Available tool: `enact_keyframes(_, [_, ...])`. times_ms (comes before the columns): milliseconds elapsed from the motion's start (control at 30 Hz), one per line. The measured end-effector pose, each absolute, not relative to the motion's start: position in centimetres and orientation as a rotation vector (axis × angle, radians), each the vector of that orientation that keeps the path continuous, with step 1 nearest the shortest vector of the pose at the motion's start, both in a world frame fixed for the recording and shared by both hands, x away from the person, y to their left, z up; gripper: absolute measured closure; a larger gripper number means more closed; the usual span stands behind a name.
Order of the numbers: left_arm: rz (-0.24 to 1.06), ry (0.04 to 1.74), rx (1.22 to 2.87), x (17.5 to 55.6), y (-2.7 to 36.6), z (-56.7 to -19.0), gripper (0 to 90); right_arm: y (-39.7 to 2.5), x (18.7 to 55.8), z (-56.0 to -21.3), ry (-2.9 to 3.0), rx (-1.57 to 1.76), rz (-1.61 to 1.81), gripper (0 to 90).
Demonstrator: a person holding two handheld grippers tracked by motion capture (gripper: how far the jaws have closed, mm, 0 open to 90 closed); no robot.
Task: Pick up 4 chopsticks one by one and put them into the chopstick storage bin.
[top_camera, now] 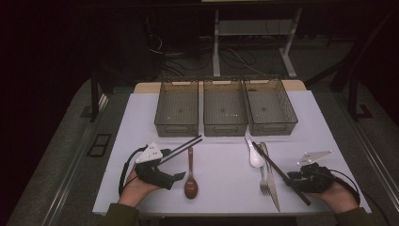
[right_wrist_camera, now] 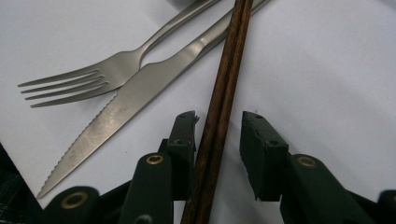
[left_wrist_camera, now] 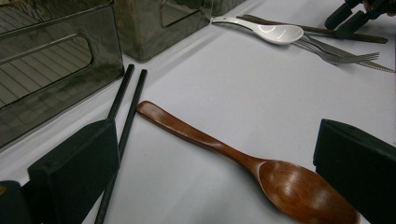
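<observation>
My left gripper (top_camera: pixel 175 180) rests at the front left, open. In the left gripper view its wide-apart jaws (left_wrist_camera: pixel 215 140) straddle a brown wooden spoon (left_wrist_camera: pixel 243 163) without touching it. That wooden spoon (top_camera: pixel 190 181) lies beside a pair of black chopsticks (top_camera: pixel 182 147) (left_wrist_camera: pixel 122 116). My right gripper (top_camera: pixel 295 180) sits at the front right, its jaws (right_wrist_camera: pixel 218 135) open on either side of a pair of brown chopsticks (right_wrist_camera: pixel 224 93) (top_camera: pixel 275 165); the left jaw is close against them and a gap remains on the right. A fork (right_wrist_camera: pixel 93 77) and a knife (right_wrist_camera: pixel 121 116) lie just left of them.
Three dark see-through bins (top_camera: pixel 176 113) (top_camera: pixel 225 113) (top_camera: pixel 270 110) stand in a row at the back of the white mat (top_camera: pixel 221 188). A white ceramic spoon (top_camera: pixel 255 156) (left_wrist_camera: pixel 275 32) lies by the fork (top_camera: pixel 264 181) and knife (top_camera: pixel 273 188). The mat's front edge is close to both hands.
</observation>
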State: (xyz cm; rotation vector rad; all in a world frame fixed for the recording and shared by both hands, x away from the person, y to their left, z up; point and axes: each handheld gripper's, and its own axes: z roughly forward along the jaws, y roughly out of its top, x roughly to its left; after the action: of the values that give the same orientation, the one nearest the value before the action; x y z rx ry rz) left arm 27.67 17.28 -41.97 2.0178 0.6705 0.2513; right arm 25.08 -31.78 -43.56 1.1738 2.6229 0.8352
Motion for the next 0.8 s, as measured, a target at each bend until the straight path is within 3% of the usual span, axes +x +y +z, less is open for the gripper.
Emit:
enact_keyframes(300, [0.251, 0.673, 2.018, 27.68, 17.3, -41.98, 0.0, -31.82, 25.08, -43.49, 2.624, 1.139, 0.791, 72.1])
enact_keyframes(800, [0.25, 0.671, 2.021, 27.7, 17.26, -42.0, 0.0, -32.26, 25.44, -43.36, 2.621, 1.079, 0.728, 74.2])
